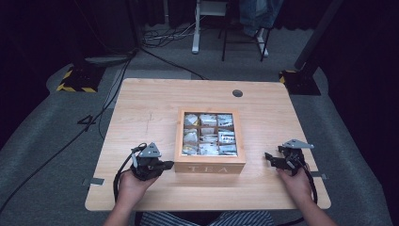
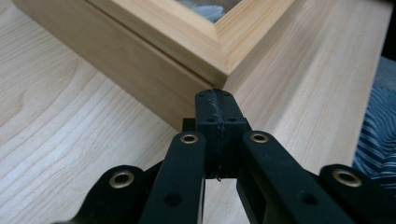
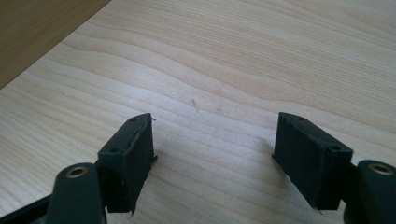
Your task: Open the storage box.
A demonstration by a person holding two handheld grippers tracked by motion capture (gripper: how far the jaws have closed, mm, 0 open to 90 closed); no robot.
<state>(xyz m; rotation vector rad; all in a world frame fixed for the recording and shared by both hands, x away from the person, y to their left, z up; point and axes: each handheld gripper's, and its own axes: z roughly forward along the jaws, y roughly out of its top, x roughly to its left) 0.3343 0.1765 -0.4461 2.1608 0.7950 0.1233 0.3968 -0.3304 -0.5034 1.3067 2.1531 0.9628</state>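
Note:
A wooden tea box [image 1: 210,162] with a glass-paned lid stands in the middle of the table, several tea bags showing through the pane. My left gripper [image 1: 169,165] lies at the box's front left corner, jaws shut with nothing between them. In the left gripper view the closed tips [image 2: 215,100] sit right under the lid's corner [image 2: 219,70], at the seam between lid and base. My right gripper [image 1: 268,157] rests on the table to the right of the box, a little apart from it, jaws open and empty. Its two pads [image 3: 133,154] stand wide over bare wood.
The light wooden table [image 1: 150,103] has a round cable hole [image 1: 237,93] at the back right. Cables trail from both grippers toward the front edge. Beyond the table lie grey floor, cords and stand legs.

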